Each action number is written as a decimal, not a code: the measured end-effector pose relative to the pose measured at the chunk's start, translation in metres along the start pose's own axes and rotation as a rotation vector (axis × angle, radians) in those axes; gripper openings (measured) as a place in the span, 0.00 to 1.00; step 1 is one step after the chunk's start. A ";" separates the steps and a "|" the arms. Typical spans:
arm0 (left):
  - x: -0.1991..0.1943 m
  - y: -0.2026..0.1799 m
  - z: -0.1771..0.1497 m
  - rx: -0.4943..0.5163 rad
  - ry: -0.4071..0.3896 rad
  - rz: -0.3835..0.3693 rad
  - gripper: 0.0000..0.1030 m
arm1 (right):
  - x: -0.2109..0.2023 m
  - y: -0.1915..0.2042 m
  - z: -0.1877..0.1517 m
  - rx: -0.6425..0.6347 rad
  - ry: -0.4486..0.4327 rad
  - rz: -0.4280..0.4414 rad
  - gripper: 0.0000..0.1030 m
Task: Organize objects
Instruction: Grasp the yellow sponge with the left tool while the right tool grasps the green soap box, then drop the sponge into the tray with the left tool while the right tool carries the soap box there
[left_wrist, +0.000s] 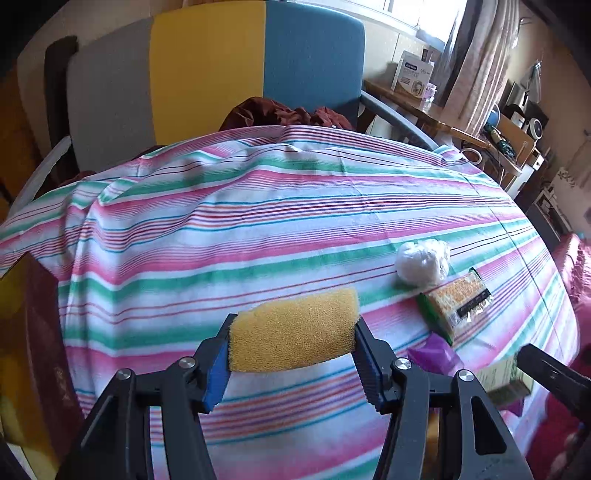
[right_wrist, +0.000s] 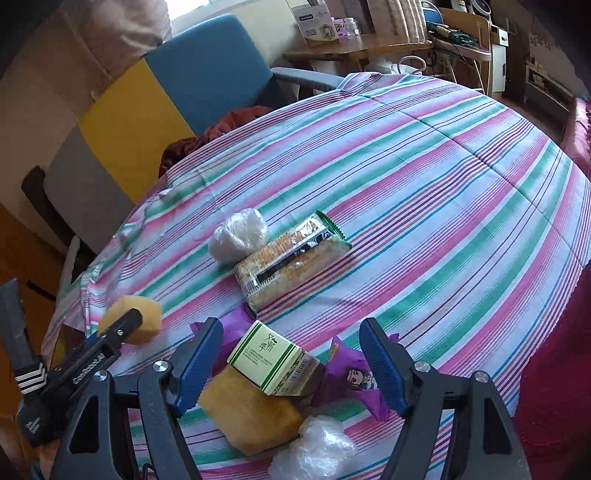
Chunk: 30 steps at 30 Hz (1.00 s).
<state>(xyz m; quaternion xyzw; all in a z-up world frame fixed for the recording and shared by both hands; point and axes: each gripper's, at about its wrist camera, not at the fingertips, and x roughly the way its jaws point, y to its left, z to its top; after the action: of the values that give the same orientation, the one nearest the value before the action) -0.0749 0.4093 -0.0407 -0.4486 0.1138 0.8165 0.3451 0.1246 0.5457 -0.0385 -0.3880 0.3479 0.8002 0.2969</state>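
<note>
While gripping a yellow sponge (left_wrist: 293, 330) between both pads, left hand-held gripper (left_wrist: 291, 354) hovering above the striped tabletop (left_wrist: 258, 221), sponge clear of the cloth and at about 9 o'clock from the main cluster in the right wrist view. Right hand-held gripper (right_wrist: 291, 363) standing wide and holding nothing, jaws straddling a green-and-white box (right_wrist: 273, 363) without visibly touching it. Sorting judged as only begun: one item lifted, the rest lying loose together. Still waiting on the cloth: a cracker packet (right_wrist: 291, 258), a white wrapped ball (right_wrist: 238, 236) touching the packet at its 10 o'clock, a purple wrapper (right_wrist: 354, 380) at 3 o'clock of the box, a second sponge (right_wrist: 251, 413) tucked under the box at 7 o'clock, and a crumpled clear bag (right_wrist: 317, 448) at 6 o'clock. No bin or tray appearing anywhere, so destination not tellable. Left wrist view giving the firm pinch on the sponge and much bare cloth at 12 o'clock; right wrist view alone revealing the second sponge and the clear bag.
</note>
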 end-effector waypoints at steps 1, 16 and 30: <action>-0.006 0.004 -0.003 -0.003 -0.007 -0.003 0.57 | 0.002 0.001 -0.001 -0.012 0.009 -0.012 0.75; -0.101 0.069 -0.041 -0.059 -0.059 -0.038 0.58 | 0.007 0.017 -0.008 -0.114 0.022 -0.059 0.39; -0.114 0.301 -0.054 -0.389 0.017 0.203 0.58 | -0.031 0.050 -0.012 -0.252 -0.175 0.009 0.39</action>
<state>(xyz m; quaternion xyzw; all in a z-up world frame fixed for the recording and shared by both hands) -0.1990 0.1079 -0.0165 -0.4997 0.0017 0.8499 0.1673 0.1086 0.5006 -0.0015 -0.3494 0.2194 0.8696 0.2713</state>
